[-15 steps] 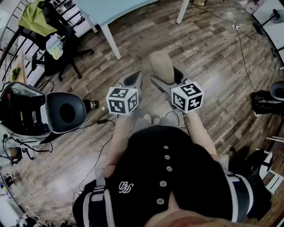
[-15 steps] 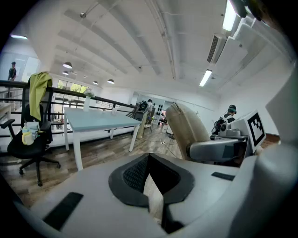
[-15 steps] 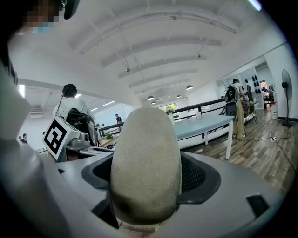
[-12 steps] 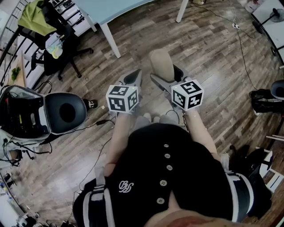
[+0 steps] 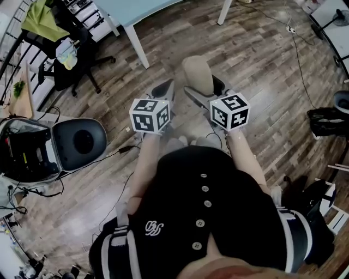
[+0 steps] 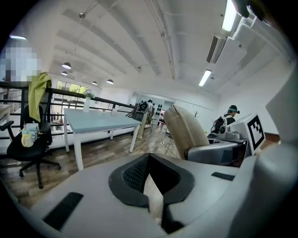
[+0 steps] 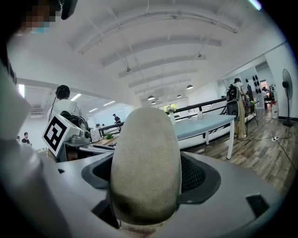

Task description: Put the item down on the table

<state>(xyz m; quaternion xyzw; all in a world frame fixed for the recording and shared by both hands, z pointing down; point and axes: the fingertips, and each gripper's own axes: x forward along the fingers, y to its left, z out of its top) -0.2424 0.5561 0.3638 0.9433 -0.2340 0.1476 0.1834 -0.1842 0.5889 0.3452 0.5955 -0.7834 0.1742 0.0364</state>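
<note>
A beige, oblong padded item (image 5: 197,75) stands upright between the jaws of my right gripper (image 5: 204,91), which is shut on it. In the right gripper view the item (image 7: 146,162) fills the middle and hides the jaw tips. My left gripper (image 5: 165,89) hovers just left of it, shut with nothing held; its jaws meet at the tip (image 6: 148,156). From the left gripper view the item (image 6: 186,130) shows to the right. Both grippers hang over the wooden floor. The light blue table (image 5: 136,8) lies ahead, at the picture's top.
A black office chair (image 5: 68,52) with a green garment stands at the upper left. An open black case (image 5: 82,143) lies on the floor at left, with cables beside it. A black bag (image 5: 327,121) sits at right. The table's white legs (image 5: 136,46) stand ahead.
The right gripper keeps its hold on the beige item and the left stays shut. Both grippers sit slightly higher in the picture, and the floor has drifted a little left.
</note>
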